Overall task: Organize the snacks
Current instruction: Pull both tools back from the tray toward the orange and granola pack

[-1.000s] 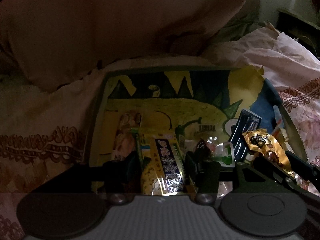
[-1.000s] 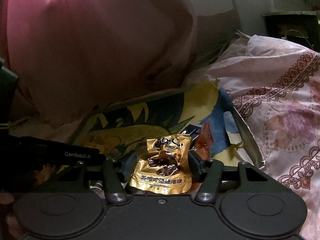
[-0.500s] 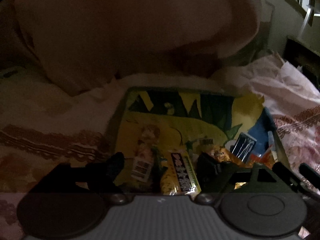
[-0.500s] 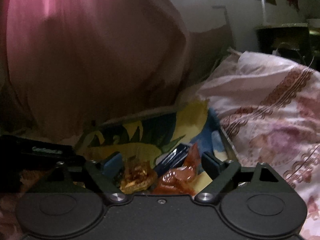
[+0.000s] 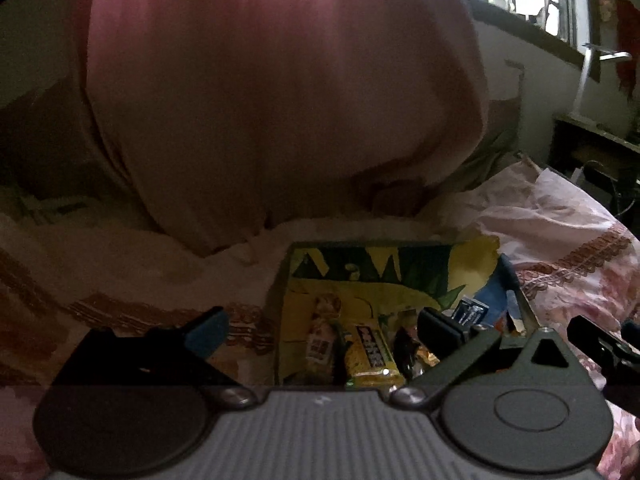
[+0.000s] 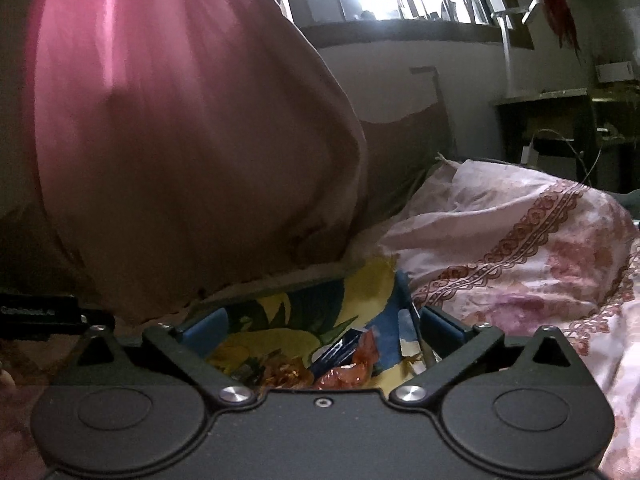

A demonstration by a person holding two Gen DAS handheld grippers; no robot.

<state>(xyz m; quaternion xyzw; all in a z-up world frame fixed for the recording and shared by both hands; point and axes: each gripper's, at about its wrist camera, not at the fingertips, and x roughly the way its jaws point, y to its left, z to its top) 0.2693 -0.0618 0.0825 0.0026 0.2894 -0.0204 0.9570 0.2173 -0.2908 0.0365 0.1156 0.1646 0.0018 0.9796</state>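
My left gripper (image 5: 322, 326) has just been spreading its jaws and now they stand wide apart with nothing between the pads; the snacks lie below and beyond them in the tray (image 5: 400, 258), a shallow box with a yellow and green cartoon print that rests on the flowered bedspread (image 5: 560, 240). In it I see a yellow packet (image 5: 370, 356), a pale packet (image 5: 322, 336) beside it on the left, and a dark wrapper (image 5: 406, 350) on its right. My right gripper (image 6: 322, 326) has likewise just been opening and grips nothing; under it lie an orange-red wrapper (image 6: 352, 372), a gold wrapper (image 6: 286, 374) and a blue packet (image 6: 340, 348). A big pink cushion (image 6: 180, 140) stands behind the tray.
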